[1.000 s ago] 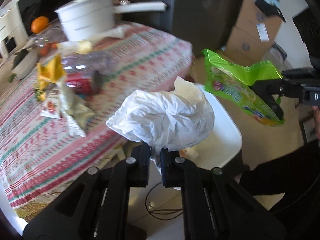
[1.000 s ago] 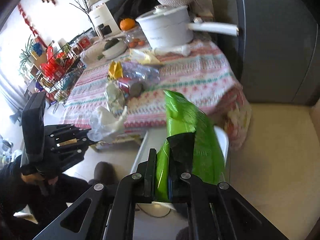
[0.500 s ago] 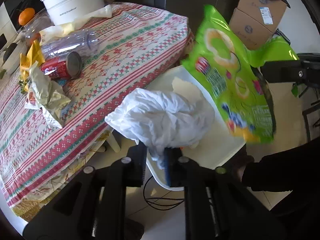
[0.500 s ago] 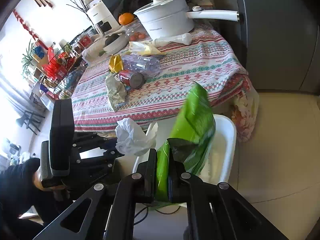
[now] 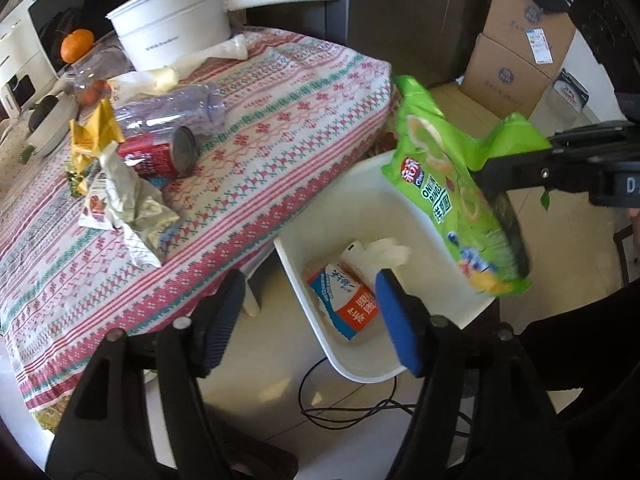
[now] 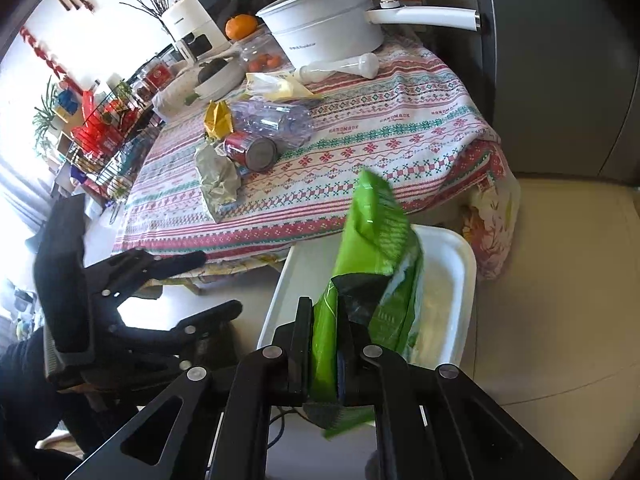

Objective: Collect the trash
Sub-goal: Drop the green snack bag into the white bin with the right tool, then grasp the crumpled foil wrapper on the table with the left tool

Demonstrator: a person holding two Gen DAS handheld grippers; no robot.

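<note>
A white bin (image 5: 360, 364) stands on the floor beside the table; it also shows in the right wrist view (image 6: 460, 280). Inside lie a white crumpled tissue (image 5: 384, 252) and a carton (image 5: 344, 300). My left gripper (image 5: 312, 316) is open and empty above the bin's near side. My right gripper (image 6: 325, 340) is shut on a green onion-rings snack bag (image 6: 376, 248) and holds it over the bin; the bag (image 5: 448, 184) hangs over the bin's far rim in the left wrist view. On the table lie a red can (image 5: 160, 156), a clear bottle (image 5: 176, 108) and crumpled wrappers (image 5: 128, 200).
The patterned tablecloth table (image 5: 260, 128) also holds a white pot (image 5: 172, 28), an orange (image 5: 76, 44) and a bowl. Cardboard boxes (image 5: 516, 48) stand at the back right. A black cable (image 5: 344, 412) lies on the floor below the bin.
My left gripper has opened and the white tissue has dropped into the bin. My right gripper has brought the green bag lower over the bin.
</note>
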